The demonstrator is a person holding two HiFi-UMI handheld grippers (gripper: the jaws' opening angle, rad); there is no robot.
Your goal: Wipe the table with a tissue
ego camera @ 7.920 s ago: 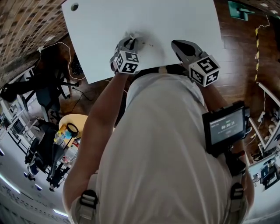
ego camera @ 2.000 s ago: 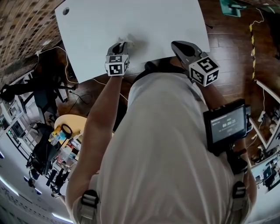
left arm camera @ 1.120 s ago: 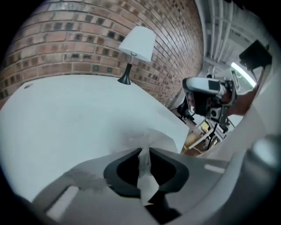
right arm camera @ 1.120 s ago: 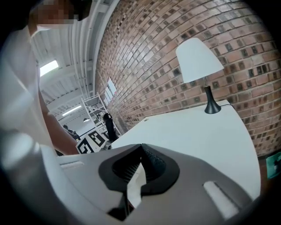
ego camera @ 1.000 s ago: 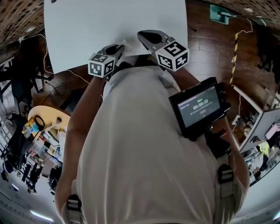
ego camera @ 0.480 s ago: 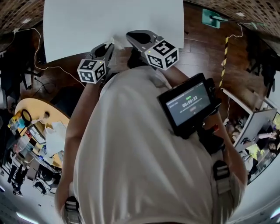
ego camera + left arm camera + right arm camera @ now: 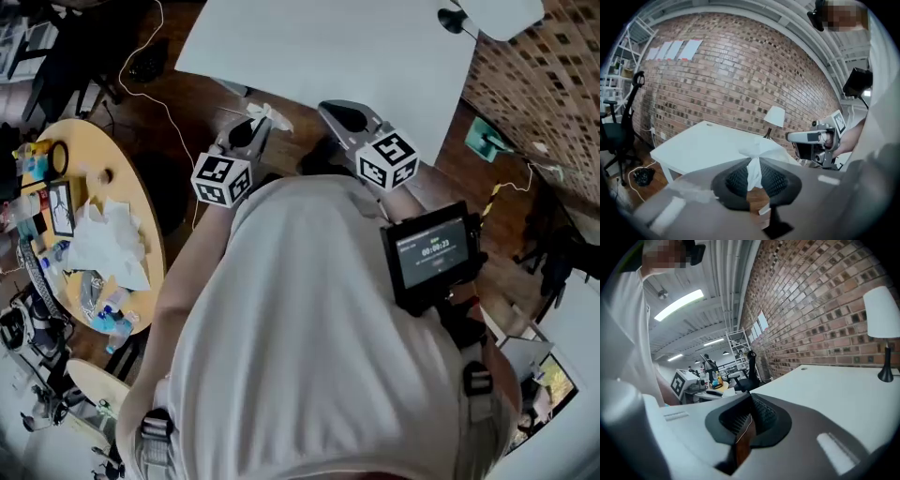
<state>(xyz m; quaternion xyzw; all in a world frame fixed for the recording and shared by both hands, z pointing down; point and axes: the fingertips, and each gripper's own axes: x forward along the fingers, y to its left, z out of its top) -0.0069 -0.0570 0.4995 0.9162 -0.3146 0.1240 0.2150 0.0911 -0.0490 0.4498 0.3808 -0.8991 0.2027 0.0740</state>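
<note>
A crumpled white tissue hangs pinched in my left gripper, which is shut on it. That gripper is held off the near edge of the white table, over the wooden floor. In the left gripper view the tissue sticks up between the dark pads, with the table beyond it. My right gripper is beside the left one, also off the table's edge. In its own view the right gripper has its jaws together with nothing in them, and the table spreads out ahead.
A round yellow table with crumpled paper, bottles and tape stands at the left. A white lamp stands at the table's far corner by the brick wall. A black office chair and floor cables lie left of the table.
Both grippers have come off the table's edge and risen, the left still carrying the tissue. The whole view has swung, so the table now lies further off and the yellow table shows.
</note>
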